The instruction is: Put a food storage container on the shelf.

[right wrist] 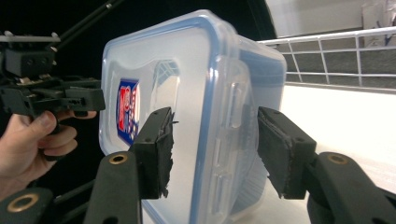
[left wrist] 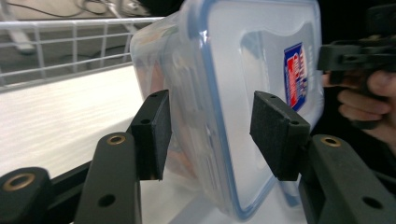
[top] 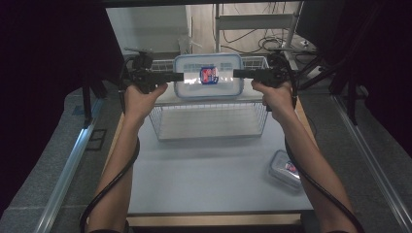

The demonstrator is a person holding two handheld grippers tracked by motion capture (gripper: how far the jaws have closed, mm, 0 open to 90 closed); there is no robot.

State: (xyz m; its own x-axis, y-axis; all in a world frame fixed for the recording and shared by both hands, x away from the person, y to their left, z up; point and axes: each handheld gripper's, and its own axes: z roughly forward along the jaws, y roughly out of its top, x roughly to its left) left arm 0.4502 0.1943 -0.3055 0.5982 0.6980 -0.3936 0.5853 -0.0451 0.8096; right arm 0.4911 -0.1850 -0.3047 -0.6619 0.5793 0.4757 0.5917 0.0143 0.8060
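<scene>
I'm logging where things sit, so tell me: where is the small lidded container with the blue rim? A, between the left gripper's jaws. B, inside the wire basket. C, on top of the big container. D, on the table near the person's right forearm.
D: the small container lies on the table beside the right forearm, in front of the wire basket.
</scene>
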